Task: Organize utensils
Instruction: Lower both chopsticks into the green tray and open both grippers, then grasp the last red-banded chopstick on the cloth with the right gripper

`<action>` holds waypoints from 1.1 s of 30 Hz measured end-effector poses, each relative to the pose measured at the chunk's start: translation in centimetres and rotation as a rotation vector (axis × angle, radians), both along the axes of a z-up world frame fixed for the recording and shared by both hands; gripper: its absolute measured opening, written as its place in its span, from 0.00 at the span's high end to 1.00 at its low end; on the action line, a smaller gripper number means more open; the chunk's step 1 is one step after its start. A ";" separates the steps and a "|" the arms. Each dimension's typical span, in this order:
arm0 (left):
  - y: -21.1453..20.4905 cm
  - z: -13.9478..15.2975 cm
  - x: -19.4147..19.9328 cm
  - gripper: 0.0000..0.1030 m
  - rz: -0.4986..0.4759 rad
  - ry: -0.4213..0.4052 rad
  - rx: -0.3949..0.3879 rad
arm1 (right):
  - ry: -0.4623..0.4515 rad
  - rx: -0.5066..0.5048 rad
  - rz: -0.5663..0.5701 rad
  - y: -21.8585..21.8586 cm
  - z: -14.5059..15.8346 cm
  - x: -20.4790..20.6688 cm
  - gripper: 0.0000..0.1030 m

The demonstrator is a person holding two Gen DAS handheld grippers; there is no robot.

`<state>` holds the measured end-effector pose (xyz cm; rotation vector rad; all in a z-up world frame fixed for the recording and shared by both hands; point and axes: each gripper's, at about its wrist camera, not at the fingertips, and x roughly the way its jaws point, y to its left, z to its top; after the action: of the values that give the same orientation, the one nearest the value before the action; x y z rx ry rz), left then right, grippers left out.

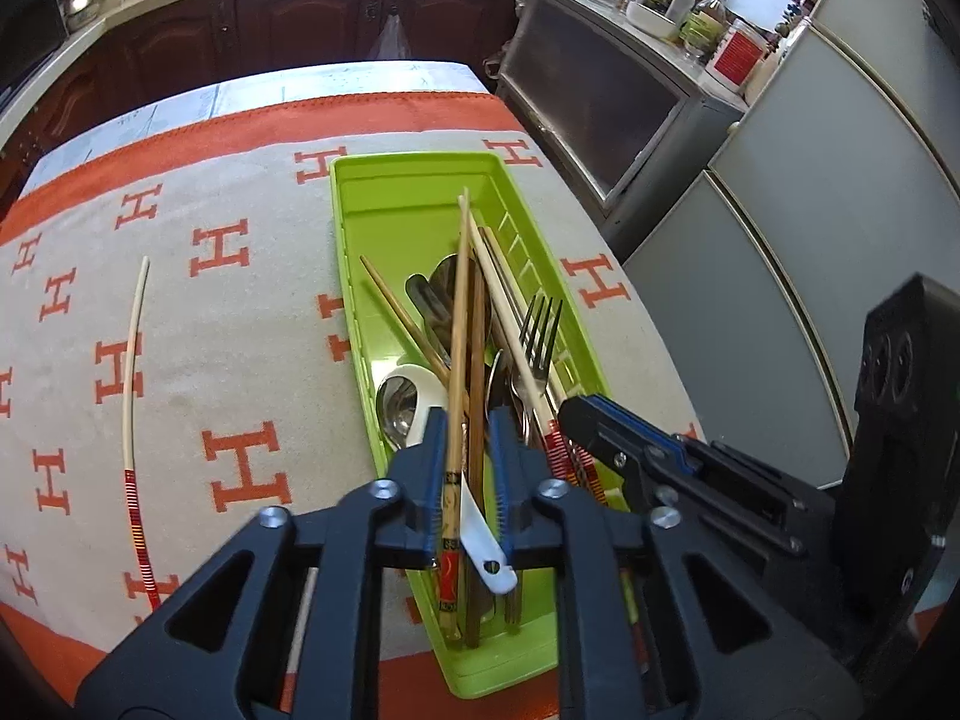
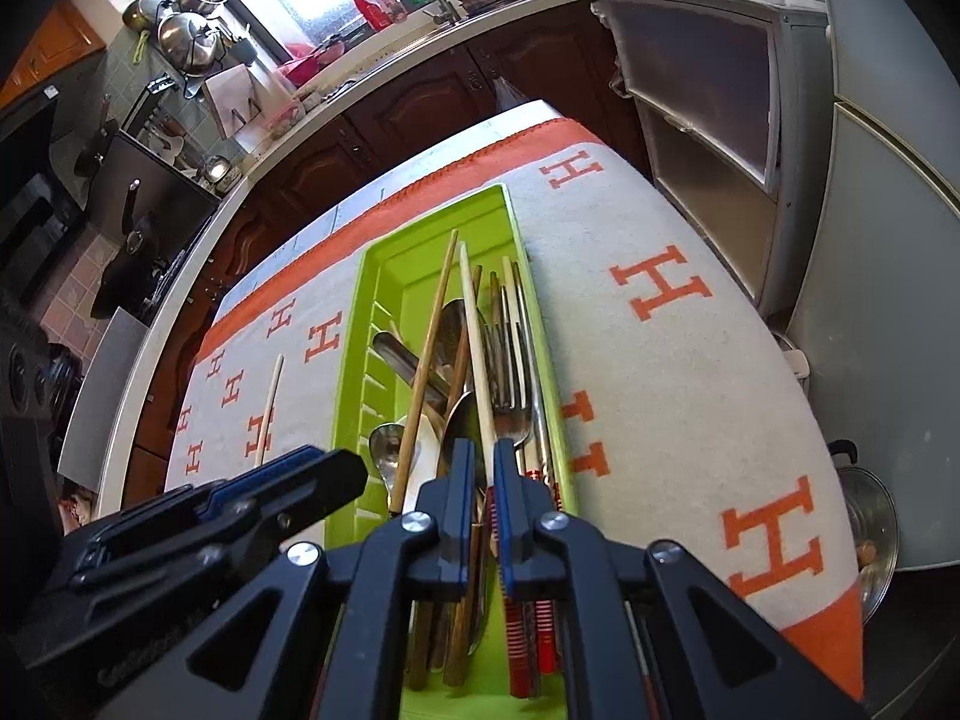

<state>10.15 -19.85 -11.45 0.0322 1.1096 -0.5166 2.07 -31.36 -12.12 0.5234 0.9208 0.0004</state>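
A lime green tray on the H-patterned cloth holds chopsticks, metal spoons, a white spoon and a fork. My left gripper stands over the tray's near end. A bamboo chopstick with a red printed end lies loosely between its fingers, with a gap beside it. My right gripper is shut on a white chopstick with a red-striped end, which lies along the tray's right side. A matching white chopstick lies alone on the cloth to the left.
The table's right edge drops off beside a grey cabinet and a fridge. Dark wooden cupboards and a counter stand behind the table. A steel pot sits low at the right. The two grippers are close side by side.
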 end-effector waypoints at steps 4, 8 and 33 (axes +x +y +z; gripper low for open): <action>0.9 0.8 -0.7 0.64 0.006 -0.037 -0.002 | 0.000 0.005 -0.004 0.1 0.0 -0.1 0.93; 2.4 1.5 -1.2 0.60 0.018 -0.052 -0.009 | 0.014 0.004 0.007 0.7 -0.1 -0.2 0.93; 15.0 2.0 -3.1 0.60 0.216 -0.096 0.061 | -0.001 -0.041 0.112 8.7 2.6 -1.3 0.91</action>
<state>7.05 -4.83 -9.47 -0.0095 1.0204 -0.2849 0.79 -22.68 -9.53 0.4332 0.9462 0.0824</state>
